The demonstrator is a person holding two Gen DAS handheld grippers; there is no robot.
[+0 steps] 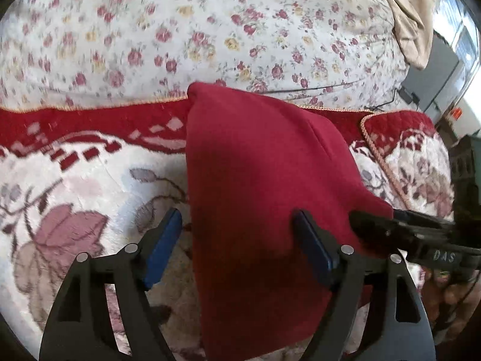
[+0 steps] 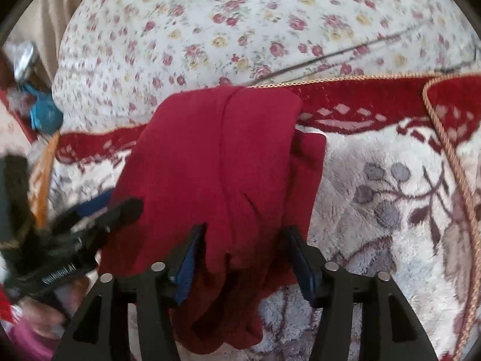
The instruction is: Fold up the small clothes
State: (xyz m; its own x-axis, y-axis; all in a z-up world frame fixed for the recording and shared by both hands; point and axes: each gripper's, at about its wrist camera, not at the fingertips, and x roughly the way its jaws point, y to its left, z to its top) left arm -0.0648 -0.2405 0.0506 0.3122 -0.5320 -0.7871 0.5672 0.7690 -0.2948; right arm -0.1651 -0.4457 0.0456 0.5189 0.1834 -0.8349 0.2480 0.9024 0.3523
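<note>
A dark red garment [image 1: 255,180] lies partly folded on a plush red-and-white floral blanket [image 1: 90,186]. My left gripper [image 1: 237,237] is open, its blue-padded fingers straddling the garment's near left edge. My right gripper [image 2: 243,249] is open too, with the garment [image 2: 216,165] bunched between its fingers at the near edge; a lower layer sticks out on the right side. The right gripper also shows in the left wrist view [image 1: 390,231] at the garment's right edge. The left gripper shows blurred in the right wrist view [image 2: 90,225].
A white rose-print quilt [image 1: 210,30] lies beyond the blanket. A black cable [image 2: 345,54] runs across it. A beige cloth [image 1: 412,15] hangs at far right. Clutter and blue fabric [image 2: 45,114] sit at the left of the right wrist view.
</note>
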